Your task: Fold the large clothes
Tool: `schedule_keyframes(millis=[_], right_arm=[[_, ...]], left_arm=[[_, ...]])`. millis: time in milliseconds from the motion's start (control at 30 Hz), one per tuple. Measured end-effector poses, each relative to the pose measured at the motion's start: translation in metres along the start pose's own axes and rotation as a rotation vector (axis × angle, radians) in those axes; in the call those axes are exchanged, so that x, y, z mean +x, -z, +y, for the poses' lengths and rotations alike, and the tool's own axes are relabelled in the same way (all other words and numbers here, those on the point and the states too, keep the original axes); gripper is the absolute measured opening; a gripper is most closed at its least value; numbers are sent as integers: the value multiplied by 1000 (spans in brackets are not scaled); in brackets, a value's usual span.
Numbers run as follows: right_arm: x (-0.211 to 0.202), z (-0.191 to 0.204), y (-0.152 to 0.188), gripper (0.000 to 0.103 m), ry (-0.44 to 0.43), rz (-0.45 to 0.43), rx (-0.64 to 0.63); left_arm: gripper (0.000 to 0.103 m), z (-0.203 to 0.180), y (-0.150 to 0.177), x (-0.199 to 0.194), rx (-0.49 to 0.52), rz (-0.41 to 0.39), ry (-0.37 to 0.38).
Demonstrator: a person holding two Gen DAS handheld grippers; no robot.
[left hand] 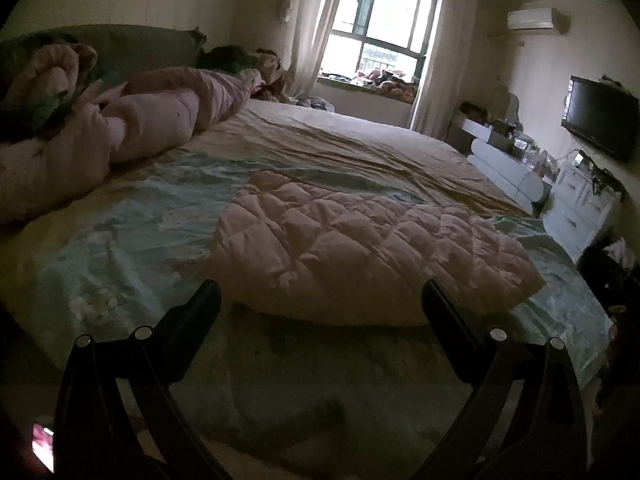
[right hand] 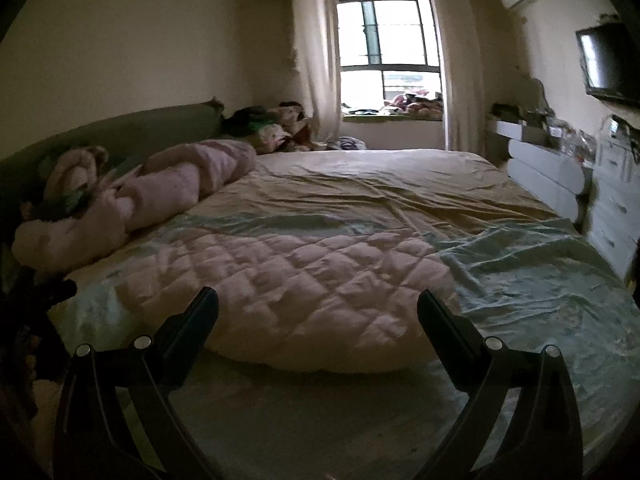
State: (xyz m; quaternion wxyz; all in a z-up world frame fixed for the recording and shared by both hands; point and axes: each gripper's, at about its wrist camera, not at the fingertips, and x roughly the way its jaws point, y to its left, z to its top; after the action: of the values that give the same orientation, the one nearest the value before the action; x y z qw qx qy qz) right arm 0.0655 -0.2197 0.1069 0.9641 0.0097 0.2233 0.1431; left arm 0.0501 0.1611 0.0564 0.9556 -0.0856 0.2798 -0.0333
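Bedroom with wide bed [right hand: 400, 196], folded pink quilted garment [right hand: 304, 280] on teal sheet [right hand: 540, 272], both tongs [left hand: 320, 300] [right hand: 318, 308] agape, empty.

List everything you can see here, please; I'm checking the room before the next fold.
Quilted garment: one, pale pink, folded on the near part of the bed.
Sheet: one, light green, under the garment.
Bedcover: one, beige, far half of the bed.
Bundle: one, pink, by the green headboard.
Window: one, bright, far wall.
Television: one, black, right wall.
Drawers: white, right side.
Left gripper: black, open, empty.
Right gripper: black, open, empty.
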Motion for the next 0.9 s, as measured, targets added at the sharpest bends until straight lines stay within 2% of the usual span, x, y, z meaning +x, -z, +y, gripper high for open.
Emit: schedule_keyframes(millis=[133,267,400,533,633,900], right_arm=[[1,16,9,99,-22,25,-10],[-3,28,24,99,8,26,5],[-7,42,41,99,41,23,-1],[0,54,59,99,13,84,-8],[6,61,72,99,3,145,-23],[10,62,77,99,-10,153,-8]], left_arm=[[94,-7,10,-13,8,-8,-5],[94,-10,22,-17,-3,-11,-20],[94,-16,36,-18,7,4,-1],[94,-17,45,-18,-5,9,-7],[94,-17,47,-15,-11,24,-64],[94,-15,51,-15,-14,27,-50]])
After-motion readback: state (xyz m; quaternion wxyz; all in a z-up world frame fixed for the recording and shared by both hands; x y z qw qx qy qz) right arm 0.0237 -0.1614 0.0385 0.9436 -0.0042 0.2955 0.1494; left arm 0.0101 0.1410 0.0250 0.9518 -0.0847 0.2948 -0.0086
